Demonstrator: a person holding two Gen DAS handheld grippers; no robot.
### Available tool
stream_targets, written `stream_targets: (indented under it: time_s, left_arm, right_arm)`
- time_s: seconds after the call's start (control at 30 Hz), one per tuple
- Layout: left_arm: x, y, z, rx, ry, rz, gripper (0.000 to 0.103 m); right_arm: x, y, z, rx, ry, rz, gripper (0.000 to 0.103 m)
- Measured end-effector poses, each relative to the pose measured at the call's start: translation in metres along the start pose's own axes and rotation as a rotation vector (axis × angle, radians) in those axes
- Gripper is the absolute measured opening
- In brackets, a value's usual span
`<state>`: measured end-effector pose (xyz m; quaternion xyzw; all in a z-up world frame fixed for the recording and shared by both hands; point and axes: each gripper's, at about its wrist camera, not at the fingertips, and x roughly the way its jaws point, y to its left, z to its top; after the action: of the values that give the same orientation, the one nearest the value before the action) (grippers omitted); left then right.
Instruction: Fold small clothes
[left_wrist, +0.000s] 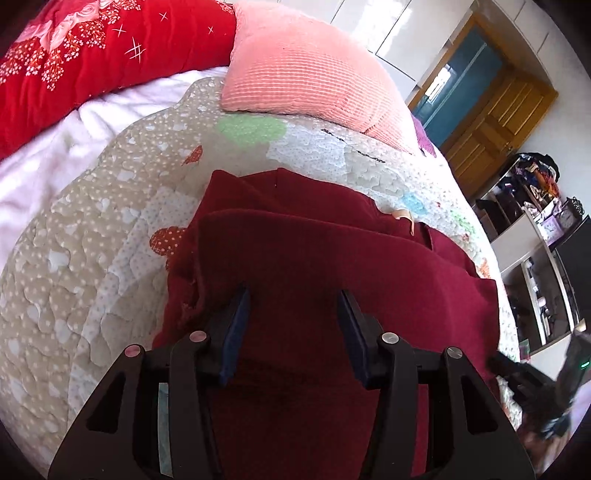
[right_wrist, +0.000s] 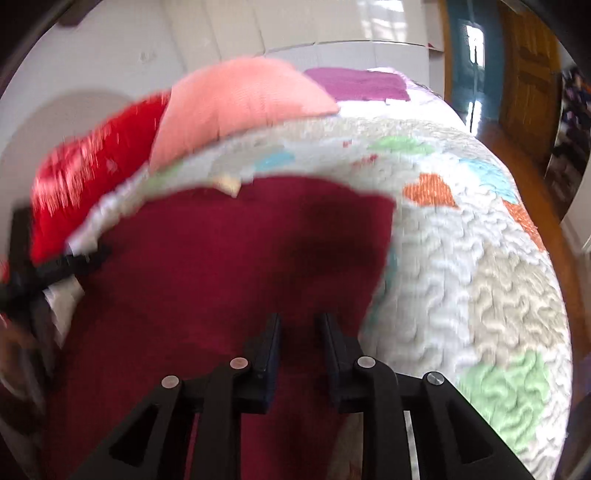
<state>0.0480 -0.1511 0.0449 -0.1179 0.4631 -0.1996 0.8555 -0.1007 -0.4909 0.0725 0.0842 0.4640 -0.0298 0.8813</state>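
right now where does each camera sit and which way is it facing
Left wrist: on the left gripper, looking down along its open fingers at the dark red garment on the quilt; right gripper at the edge.
Right wrist: on the right gripper, narrowly open, over the same garment; left gripper at the edge.
Shared: garment, quilt, pink pillow.

Daylight fills my left view, crisp, with soft shadow on the dark red garment (left_wrist: 332, 251) under my left tool (left_wrist: 293, 310). My right view smears with motion blur. Both bend and darken toward their round edges.
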Motion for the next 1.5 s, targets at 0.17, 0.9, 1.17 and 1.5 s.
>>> stream_targets:
  time_s: [0.17, 0.9, 1.17, 1.5]
  left_arm:
    - [-0.019, -0.01, -0.011, 0.062, -0.005, 0.058, 0.048]
    - [-0.087, -0.044, -0.105, 0.195, -0.006, 0.184, 0.048]
    - [-0.118, -0.015, -0.132, 0.103, 0.019, 0.156, 0.048]
    - [-0.141, 0.005, -0.172, 0.064, 0.063, 0.135, 0.048]
  right_arm:
    - [-0.01, -0.002, -0.005, 0.025, 0.0, -0.007, 0.022]
    - [-0.083, 0.019, -0.101, 0.107, 0.022, 0.111, 0.046]
    - [-0.077, 0.001, -0.135, 0.177, 0.032, 0.095, 0.048]
    - [-0.084, 0.007, -0.14, 0.14, 0.028, 0.122, 0.045]
